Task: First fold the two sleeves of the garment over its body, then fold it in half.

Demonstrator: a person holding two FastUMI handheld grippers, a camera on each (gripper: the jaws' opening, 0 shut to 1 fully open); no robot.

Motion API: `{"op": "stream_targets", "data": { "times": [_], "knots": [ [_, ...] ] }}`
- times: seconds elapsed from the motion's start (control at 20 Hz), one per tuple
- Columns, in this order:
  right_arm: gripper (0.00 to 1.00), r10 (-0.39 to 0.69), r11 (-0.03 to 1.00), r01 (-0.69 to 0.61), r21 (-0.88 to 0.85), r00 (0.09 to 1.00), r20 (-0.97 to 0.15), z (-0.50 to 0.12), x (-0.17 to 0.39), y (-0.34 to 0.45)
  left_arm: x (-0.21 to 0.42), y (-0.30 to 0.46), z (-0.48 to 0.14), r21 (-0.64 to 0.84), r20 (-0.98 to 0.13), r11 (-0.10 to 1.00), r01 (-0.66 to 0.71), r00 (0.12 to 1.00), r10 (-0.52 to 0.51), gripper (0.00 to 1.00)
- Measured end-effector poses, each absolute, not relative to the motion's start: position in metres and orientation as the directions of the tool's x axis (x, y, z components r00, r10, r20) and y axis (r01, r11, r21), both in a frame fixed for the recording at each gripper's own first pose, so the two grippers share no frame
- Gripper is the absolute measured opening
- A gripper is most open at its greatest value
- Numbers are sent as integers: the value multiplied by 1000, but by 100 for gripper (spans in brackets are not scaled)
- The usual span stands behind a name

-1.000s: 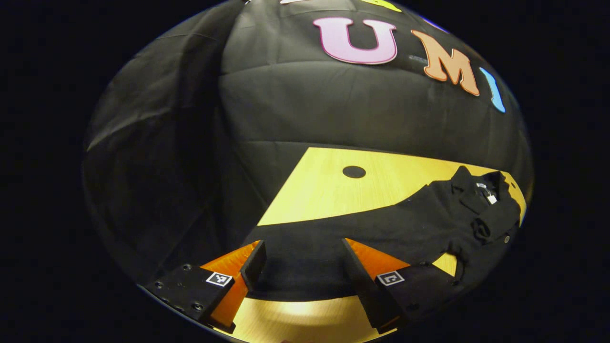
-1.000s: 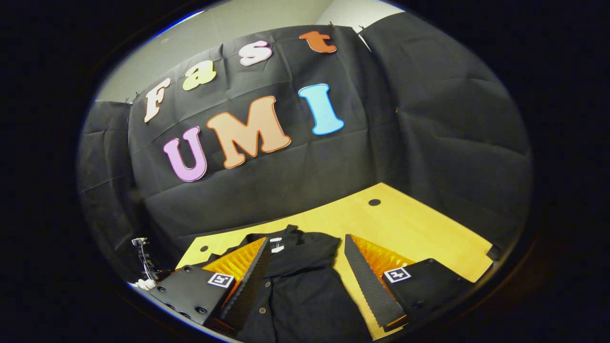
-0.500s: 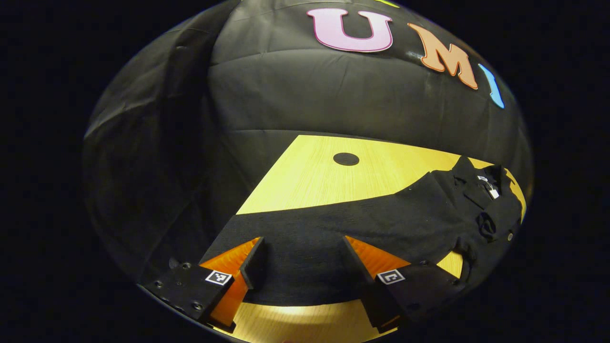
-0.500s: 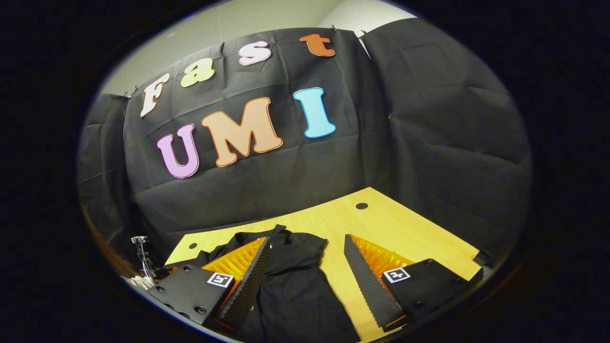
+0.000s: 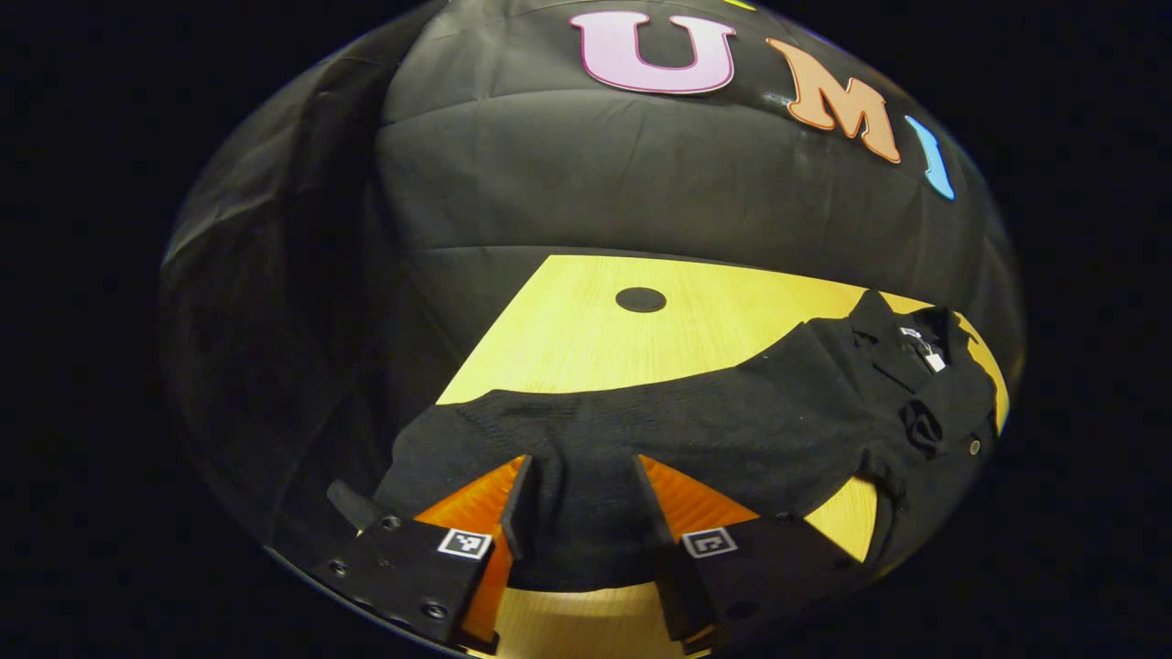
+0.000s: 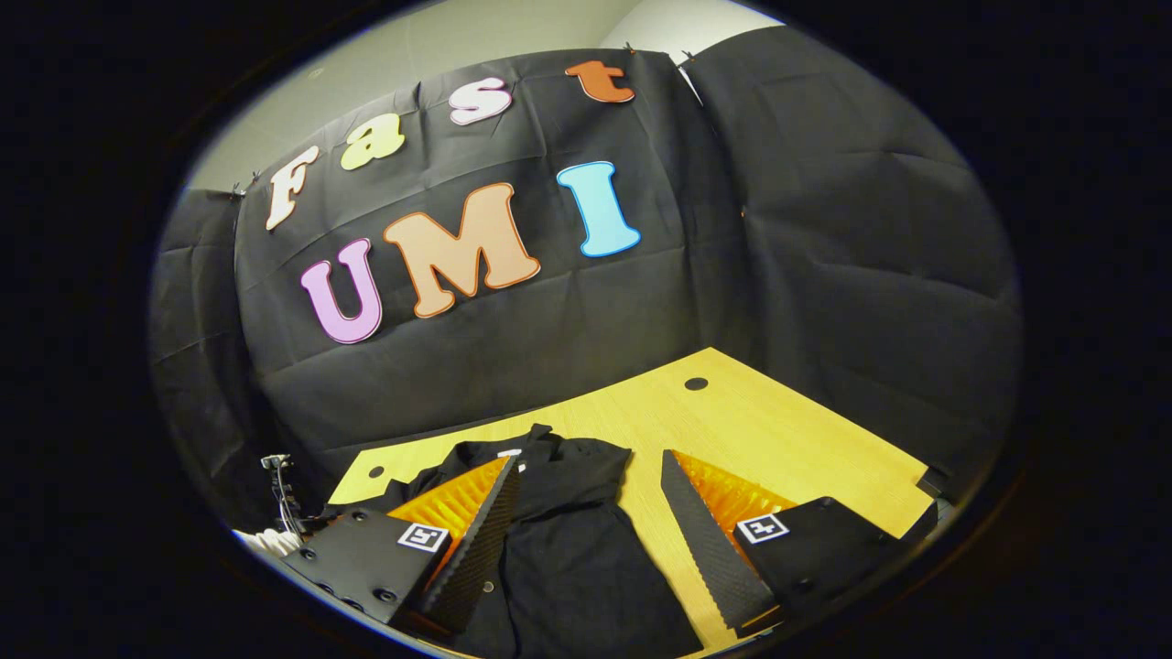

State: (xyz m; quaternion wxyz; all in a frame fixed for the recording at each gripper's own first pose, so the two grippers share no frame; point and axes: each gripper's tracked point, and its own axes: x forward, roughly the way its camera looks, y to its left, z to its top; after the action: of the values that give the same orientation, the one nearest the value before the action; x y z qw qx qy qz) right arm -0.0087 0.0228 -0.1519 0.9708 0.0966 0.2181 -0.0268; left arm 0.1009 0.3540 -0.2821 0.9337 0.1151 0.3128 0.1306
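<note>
Left tongs (image 5: pixel 575 499) half-closed; right tongs (image 6: pixel 591 513) spread wide.

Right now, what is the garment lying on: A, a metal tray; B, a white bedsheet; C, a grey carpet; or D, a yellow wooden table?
D: the black garment is spread on a yellow wooden table, which also shows beside it in the right gripper view.

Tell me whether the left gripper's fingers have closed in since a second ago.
Yes. In the left gripper view, the left gripper has a narrower gap than before, and its fingers now flank the black sleeve lying on the wooden table.
</note>
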Motion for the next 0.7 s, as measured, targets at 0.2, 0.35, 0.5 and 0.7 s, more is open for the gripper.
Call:
{"op": "stream_targets", "data": {
  "times": [0.2, 0.35, 0.5, 0.7],
  "knots": [
    [98, -18, 971, 129, 203, 880, -474, -168, -15, 16, 104, 341, -286, 276, -573, 951, -137, 771, 277, 18],
    [98, -38, 979, 130, 160, 876, -480, -167, -20, 13, 105, 339, -286, 271, -570, 952, -143, 773, 278, 1],
    [98, -48, 987, 115, 112, 878, -476, -159, -21, 13, 104, 338, -286, 283, -571, 947, -150, 768, 292, 0],
    [98, -44, 986, 117, 119, 870, -491, -161, -23, 12, 110, 301, -268, 307, -551, 947, -96, 794, 259, 0]
  ]
}}
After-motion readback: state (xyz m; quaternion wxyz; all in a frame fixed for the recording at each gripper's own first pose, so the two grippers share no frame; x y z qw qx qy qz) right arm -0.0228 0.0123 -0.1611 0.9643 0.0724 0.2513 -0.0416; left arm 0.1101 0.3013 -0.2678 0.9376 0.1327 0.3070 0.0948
